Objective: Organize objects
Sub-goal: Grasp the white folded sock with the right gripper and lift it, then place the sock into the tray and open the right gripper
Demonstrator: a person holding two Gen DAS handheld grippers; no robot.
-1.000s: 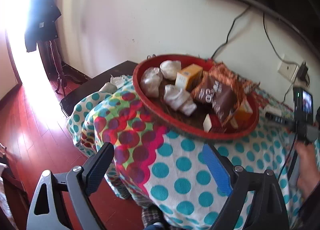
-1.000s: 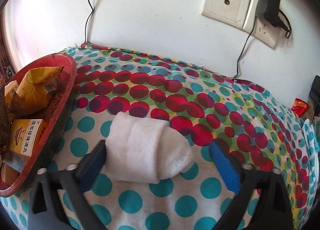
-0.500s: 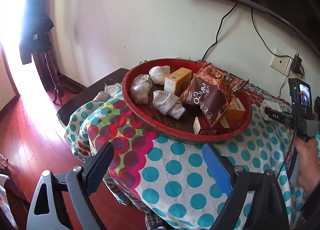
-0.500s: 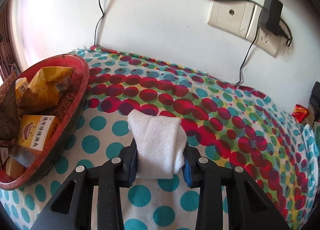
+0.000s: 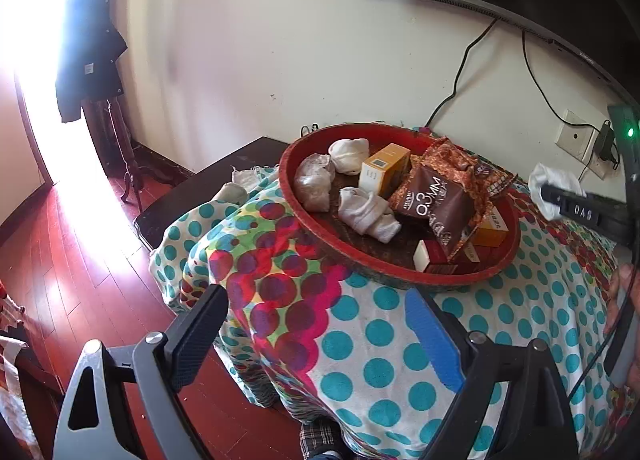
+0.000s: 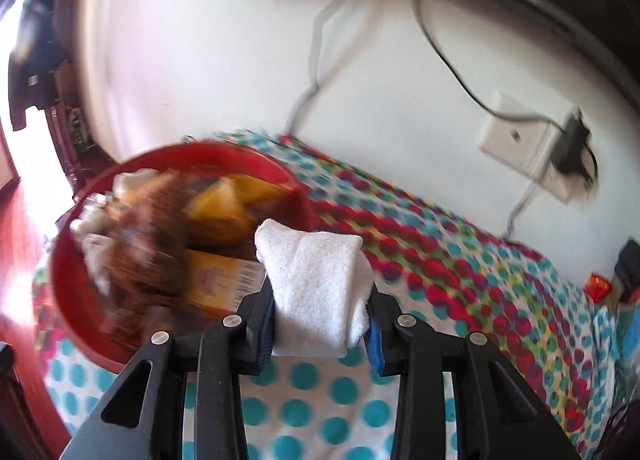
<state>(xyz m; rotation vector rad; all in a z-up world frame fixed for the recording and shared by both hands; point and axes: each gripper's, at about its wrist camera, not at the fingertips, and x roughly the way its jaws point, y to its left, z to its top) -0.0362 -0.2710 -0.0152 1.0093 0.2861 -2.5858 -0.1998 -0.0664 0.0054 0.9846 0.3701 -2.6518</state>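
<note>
My right gripper (image 6: 320, 324) is shut on a rolled white sock (image 6: 316, 280) and holds it in the air, just right of a red round tray (image 6: 68, 300). The view is blurred by motion. In the left wrist view the same sock (image 5: 554, 185) shows in the right gripper (image 5: 576, 211) above the tray's right side. The tray (image 5: 304, 219) holds white sock bundles (image 5: 368, 211), a yellow box (image 5: 386, 169), a brown snack bag (image 5: 436, 207) and small boxes. My left gripper (image 5: 316, 332) is open and empty, low in front of the table.
The table is covered by a dotted cloth (image 5: 360, 340). A wall socket with a charger (image 6: 560, 147) and cables is behind it. A dark low table (image 5: 224, 179) and a coat stand (image 5: 92, 51) are at the left, over a red wood floor (image 5: 60, 260).
My right gripper closed on the white sock, lifted it off the cloth and swung left toward the tray. My left gripper drew back a little and stayed open.
</note>
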